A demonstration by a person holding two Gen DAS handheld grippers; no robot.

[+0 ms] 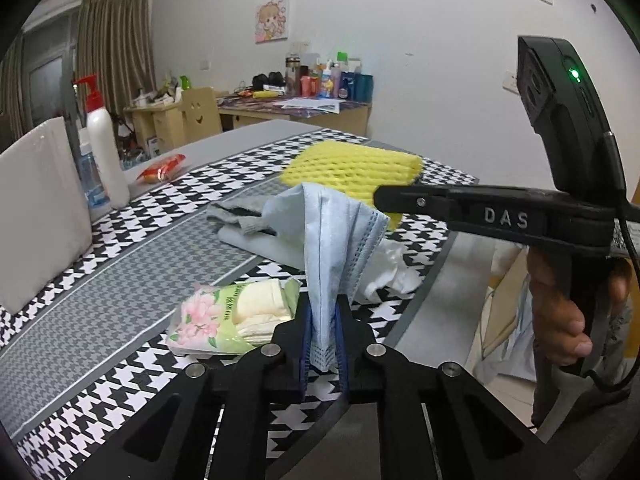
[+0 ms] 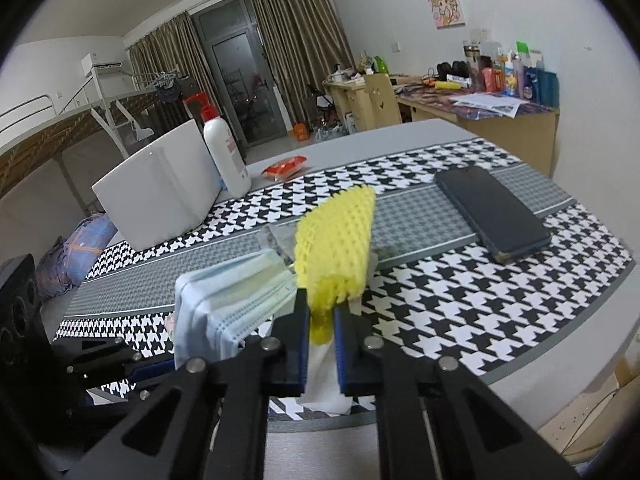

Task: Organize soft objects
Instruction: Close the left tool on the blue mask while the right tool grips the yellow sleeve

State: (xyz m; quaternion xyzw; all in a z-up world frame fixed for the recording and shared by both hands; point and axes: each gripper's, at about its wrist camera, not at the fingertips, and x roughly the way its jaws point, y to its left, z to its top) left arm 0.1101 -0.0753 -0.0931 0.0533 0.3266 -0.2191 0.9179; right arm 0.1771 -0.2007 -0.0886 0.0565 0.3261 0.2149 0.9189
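My left gripper is shut on a light blue face mask and holds it up above the table. My right gripper is shut on a yellow foam net sleeve; the sleeve also shows in the left wrist view, with the right gripper coming in from the right. The mask shows in the right wrist view just left of the sleeve. A tissue pack, a grey cloth and crumpled white paper lie on the houndstooth table runner.
A white box and a pump bottle stand at the left of the table. A red snack packet lies behind them. A black phone lies at the right. The table edge runs close on the right.
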